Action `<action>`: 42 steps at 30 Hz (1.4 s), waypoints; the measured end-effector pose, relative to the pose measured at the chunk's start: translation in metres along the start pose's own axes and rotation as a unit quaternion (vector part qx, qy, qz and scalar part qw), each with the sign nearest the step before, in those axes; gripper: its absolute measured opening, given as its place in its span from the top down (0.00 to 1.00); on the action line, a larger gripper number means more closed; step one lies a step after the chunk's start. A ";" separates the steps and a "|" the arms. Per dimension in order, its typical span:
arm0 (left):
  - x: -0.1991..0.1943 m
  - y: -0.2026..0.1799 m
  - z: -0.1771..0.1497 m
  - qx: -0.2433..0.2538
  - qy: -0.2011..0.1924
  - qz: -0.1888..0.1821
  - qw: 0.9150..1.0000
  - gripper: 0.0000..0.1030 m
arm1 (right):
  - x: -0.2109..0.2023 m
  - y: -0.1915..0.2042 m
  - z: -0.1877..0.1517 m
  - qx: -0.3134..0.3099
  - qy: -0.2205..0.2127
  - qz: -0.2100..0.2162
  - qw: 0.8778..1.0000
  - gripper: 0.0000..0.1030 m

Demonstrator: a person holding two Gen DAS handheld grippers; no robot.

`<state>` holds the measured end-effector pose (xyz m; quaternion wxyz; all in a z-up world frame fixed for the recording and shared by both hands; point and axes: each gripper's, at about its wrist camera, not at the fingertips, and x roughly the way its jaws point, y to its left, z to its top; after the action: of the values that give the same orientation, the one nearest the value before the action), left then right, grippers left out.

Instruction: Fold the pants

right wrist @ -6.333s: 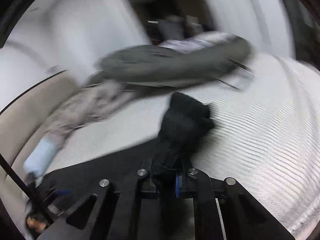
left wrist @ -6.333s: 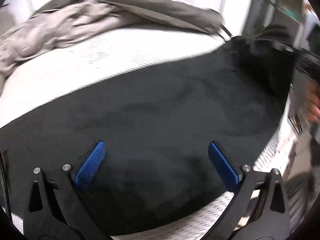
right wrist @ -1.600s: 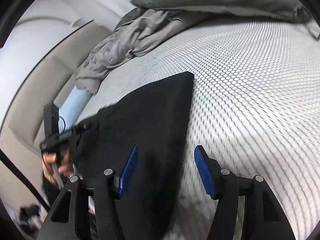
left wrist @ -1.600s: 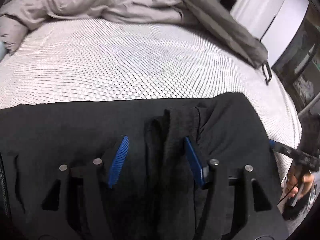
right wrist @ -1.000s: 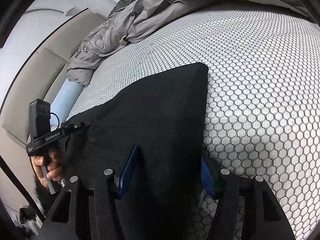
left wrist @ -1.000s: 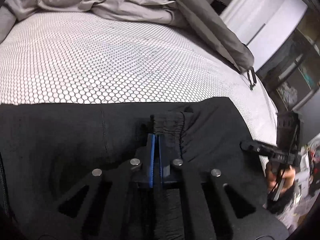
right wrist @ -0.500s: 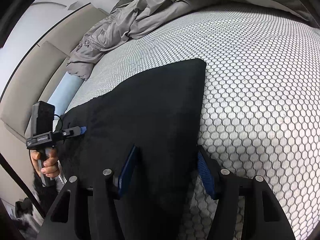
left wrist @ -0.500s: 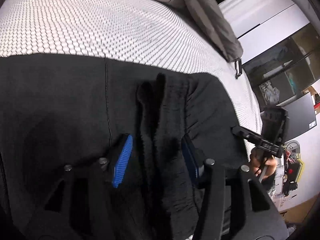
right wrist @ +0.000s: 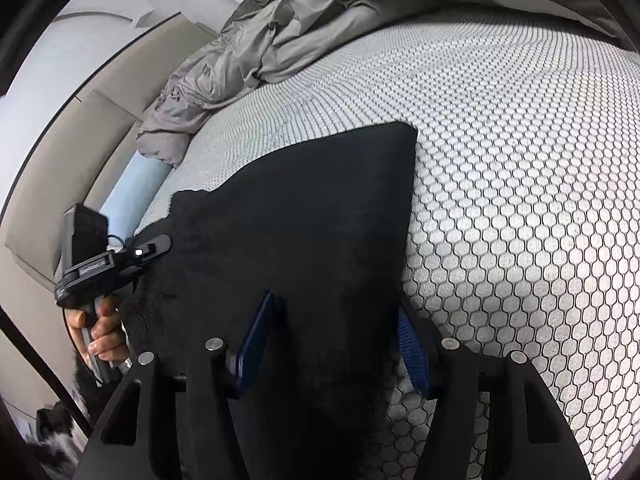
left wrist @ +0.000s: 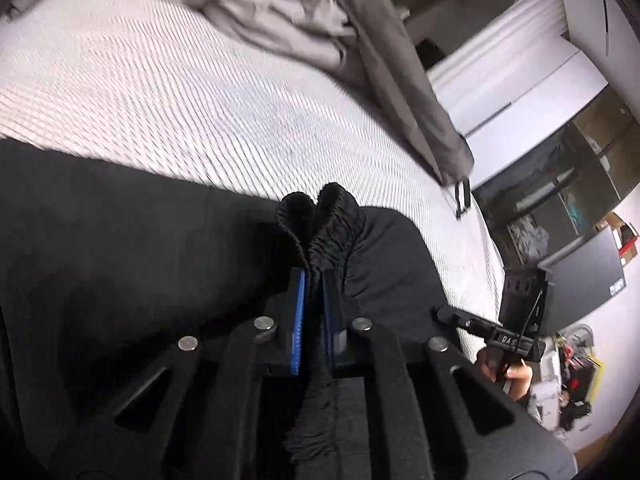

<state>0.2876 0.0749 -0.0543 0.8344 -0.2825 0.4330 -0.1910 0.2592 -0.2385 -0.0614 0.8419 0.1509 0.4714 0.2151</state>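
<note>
Black pants [left wrist: 120, 240] lie flat on a white honeycomb-patterned mattress [left wrist: 160, 92]. My left gripper [left wrist: 314, 284] is shut on the bunched elastic waistband [left wrist: 324, 216], lifted a little off the bed. In the right wrist view the pants [right wrist: 312, 216] spread away from me, one corner at the far right. My right gripper [right wrist: 334, 324] is open, its blue fingers [right wrist: 256, 336] straddling the near end of the fabric, one on the cloth, the other at its edge by the mattress [right wrist: 520, 160]. The left gripper also shows there [right wrist: 116, 260].
A crumpled grey duvet [right wrist: 260, 48] lies at the far side of the bed, with a pale blue pillow [right wrist: 136, 188] by the beige headboard [right wrist: 48, 152]. Wardrobes and a dark monitor [left wrist: 580, 284] stand beyond the bed's right edge.
My left gripper has closed on the waistband again and raised it. My right gripper stays open over the pant end, barely moved.
</note>
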 end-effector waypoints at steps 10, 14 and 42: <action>0.002 0.027 0.001 0.001 0.023 0.121 0.992 0.76 | 0.002 0.007 -0.002 -0.002 0.011 0.014 1.000 0.41; -0.017 0.022 -0.003 0.014 -0.001 0.142 0.990 0.59 | -0.005 0.007 -0.030 0.002 0.035 0.056 0.998 0.45; 0.008 -0.104 -0.076 0.235 0.011 0.099 0.967 0.46 | -0.033 0.098 -0.040 -0.167 -0.069 -0.059 0.982 0.66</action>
<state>0.2206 -0.0329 -0.0279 0.8871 -0.0324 0.4113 -0.2070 0.1882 -0.1687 -0.0135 0.8970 -0.0053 0.3775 0.2300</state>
